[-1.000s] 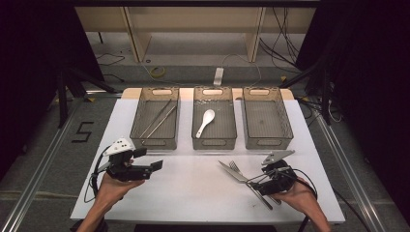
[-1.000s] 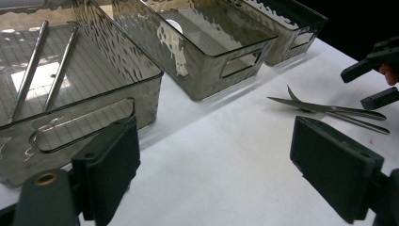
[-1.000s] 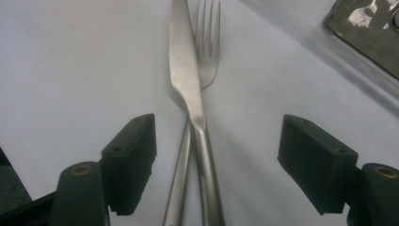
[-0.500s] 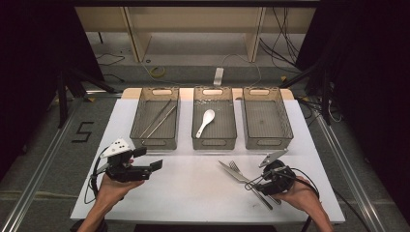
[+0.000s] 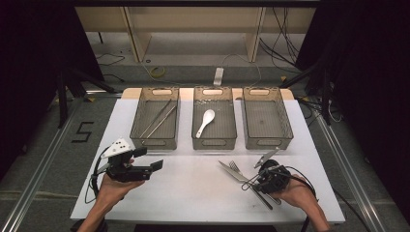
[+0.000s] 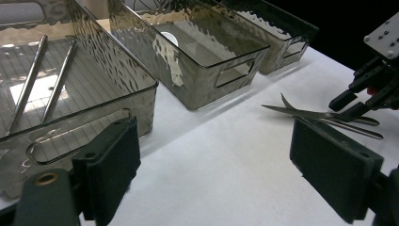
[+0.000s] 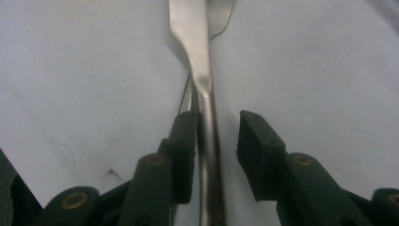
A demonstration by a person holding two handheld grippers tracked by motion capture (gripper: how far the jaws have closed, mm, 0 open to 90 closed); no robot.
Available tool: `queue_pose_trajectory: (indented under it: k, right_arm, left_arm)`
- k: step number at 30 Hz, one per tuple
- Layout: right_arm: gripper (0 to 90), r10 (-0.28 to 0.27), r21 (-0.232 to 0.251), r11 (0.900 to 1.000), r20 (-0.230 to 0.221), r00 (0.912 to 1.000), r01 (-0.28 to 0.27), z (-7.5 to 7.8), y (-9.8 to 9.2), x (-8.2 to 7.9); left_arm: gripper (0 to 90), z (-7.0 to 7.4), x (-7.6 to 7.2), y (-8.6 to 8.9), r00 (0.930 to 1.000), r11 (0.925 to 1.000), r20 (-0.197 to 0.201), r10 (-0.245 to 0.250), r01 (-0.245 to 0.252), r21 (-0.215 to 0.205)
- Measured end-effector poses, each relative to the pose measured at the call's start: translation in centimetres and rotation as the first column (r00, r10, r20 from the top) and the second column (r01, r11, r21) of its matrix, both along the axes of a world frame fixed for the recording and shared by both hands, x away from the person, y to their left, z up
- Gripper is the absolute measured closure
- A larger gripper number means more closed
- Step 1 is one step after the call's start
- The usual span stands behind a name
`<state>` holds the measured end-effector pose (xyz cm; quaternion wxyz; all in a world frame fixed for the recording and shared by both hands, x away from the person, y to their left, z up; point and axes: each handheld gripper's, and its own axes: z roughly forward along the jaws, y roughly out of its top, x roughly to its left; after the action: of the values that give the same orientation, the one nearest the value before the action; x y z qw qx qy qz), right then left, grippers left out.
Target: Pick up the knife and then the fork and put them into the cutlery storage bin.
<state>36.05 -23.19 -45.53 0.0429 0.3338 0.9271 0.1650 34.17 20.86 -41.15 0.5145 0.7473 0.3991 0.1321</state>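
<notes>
Chopsticks (image 5: 158, 118) lie slantwise in the leftmost of three smoky plastic bins (image 5: 155, 118) at the far side of the white table (image 5: 193, 188); in the left gripper view they show as two metal rods (image 6: 42, 82) on that bin's ribbed floor. Nearer the person, the left gripper (image 5: 147, 166) hovers over the table's left part with its jaws spread wide and nothing between them. The middle bin (image 5: 214, 118) holds a white spoon (image 5: 205, 122), and the right bin (image 5: 267, 118) stands beside it. On the table in front of those two bins lie a knife (image 5: 241, 176) and a fork (image 5: 235, 167), close together. The right gripper (image 5: 256, 180) is down over the knife's handle (image 7: 207, 141); its jaws have just been closing, and the handle lies between them against the left pad, while the right pad stands clear of it, so the grip is not yet clenched.
</notes>
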Motion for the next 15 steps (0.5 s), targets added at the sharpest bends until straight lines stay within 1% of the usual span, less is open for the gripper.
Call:
queue_pose_trajectory:
  k: [4, 15]
  right_arm:
    - [72.2, 0.013, -0.02, 1.0, -0.009, 0.9999, -0.013, -0.22, 0.35, 0.04]
    - [77.9, 0.038, -0.046, 0.998, -0.009, 0.9992, -0.039, -0.21, 0.95, 0.11]
  left_arm:
    - [16.0, 0.0, 0.02, -0.02, 1.0, 1.0, -0.001, -0.001, 0.001, 0.0]
    - [16.0, 0.01, 0.02, -0.08, 1.0, 1.0, 0.0, -0.002, 0.002, 0.006]
